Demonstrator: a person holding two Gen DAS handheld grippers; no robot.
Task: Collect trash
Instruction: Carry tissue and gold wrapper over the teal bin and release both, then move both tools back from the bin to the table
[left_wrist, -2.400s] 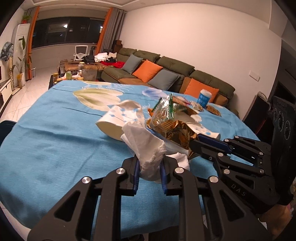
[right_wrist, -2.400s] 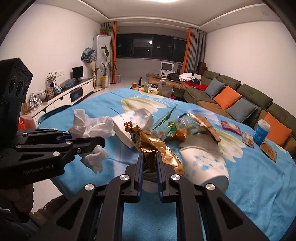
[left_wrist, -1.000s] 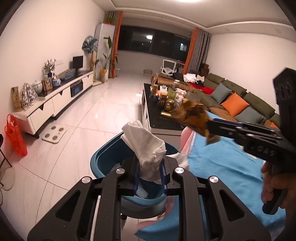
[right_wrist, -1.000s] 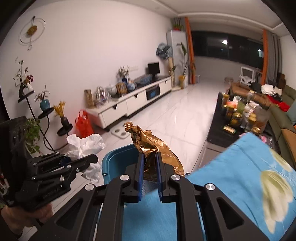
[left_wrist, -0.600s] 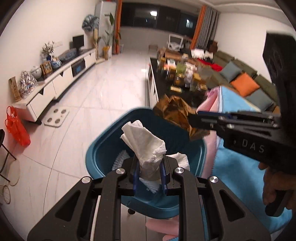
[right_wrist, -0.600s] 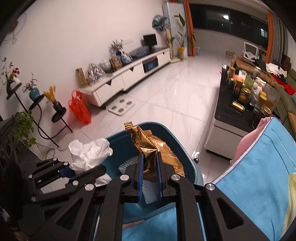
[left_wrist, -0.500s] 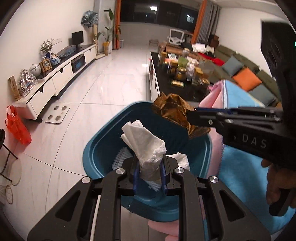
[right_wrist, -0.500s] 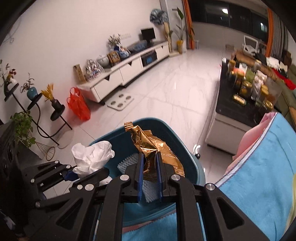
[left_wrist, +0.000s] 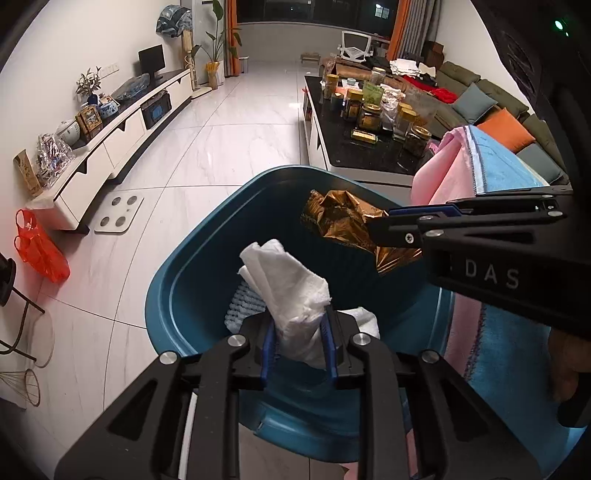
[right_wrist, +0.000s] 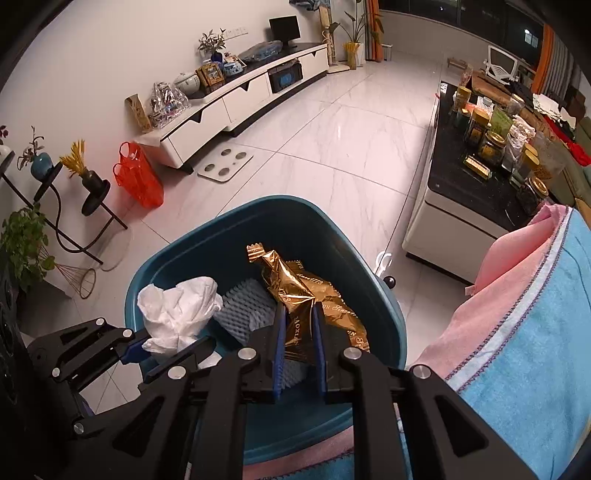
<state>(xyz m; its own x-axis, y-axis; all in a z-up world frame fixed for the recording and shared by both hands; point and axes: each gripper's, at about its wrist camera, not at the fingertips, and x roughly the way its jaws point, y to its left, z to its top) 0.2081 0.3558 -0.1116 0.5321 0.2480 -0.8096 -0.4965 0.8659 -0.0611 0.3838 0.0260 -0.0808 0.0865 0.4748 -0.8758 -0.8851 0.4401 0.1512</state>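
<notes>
The lower part of the white tissue (left_wrist: 291, 291) disappears between the left gripper (left_wrist: 298, 347) fingers, and the bottom of the teal bin (right_wrist: 207, 236) is mostly covered by both pieces of trash. The print on the gold wrapper (right_wrist: 310, 299) is too small to read. The blue tablecloth (right_wrist: 535, 332) runs off the right edge, so the table under it stays hidden.

Left tongs (left_wrist: 298, 345) and right tongs (right_wrist: 298, 349): black linkage arms, silver screws, blue finger pads. Right body lettered "DAS"; bare skin behind.
</notes>
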